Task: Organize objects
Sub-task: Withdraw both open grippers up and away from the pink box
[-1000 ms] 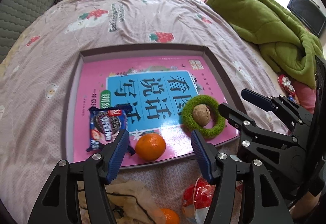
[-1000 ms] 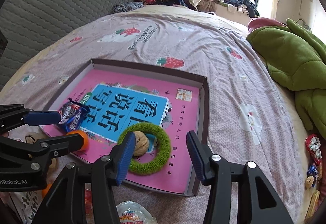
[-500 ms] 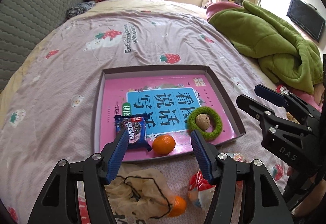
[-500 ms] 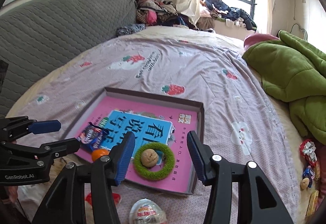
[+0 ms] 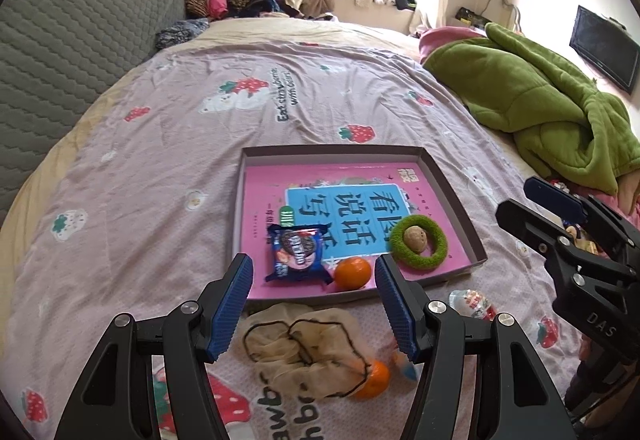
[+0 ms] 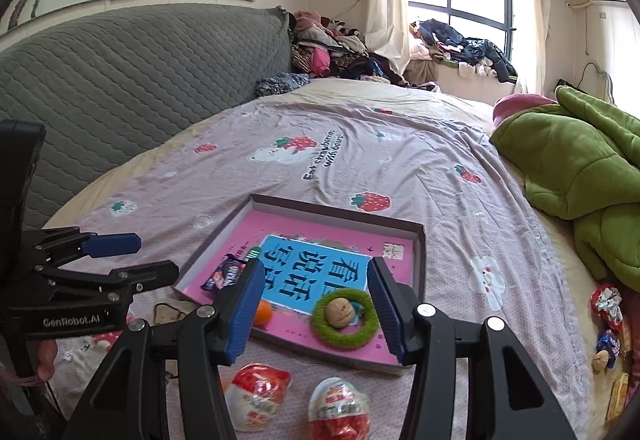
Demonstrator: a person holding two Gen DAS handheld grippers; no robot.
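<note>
- both our grippers, left [image 5: 314, 302] and right [image 6: 316, 306], hang over the tray [image 5: 456, 196], jaws spread, nothing between them.
- between placements, we judge; next likely the loose tangerine [image 5: 374, 378] on the bed [image 5: 160, 160].

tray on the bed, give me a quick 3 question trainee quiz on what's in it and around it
1. True or false: the walnut lies inside the green ring.
2. Which lies in the tray? A) cookie packet B) mesh bag C) wrapped egg
3. Fill in: an orange lies in the tray, another by the ____ bag.

Key: 1 true; 2 A; 3 mesh
</note>
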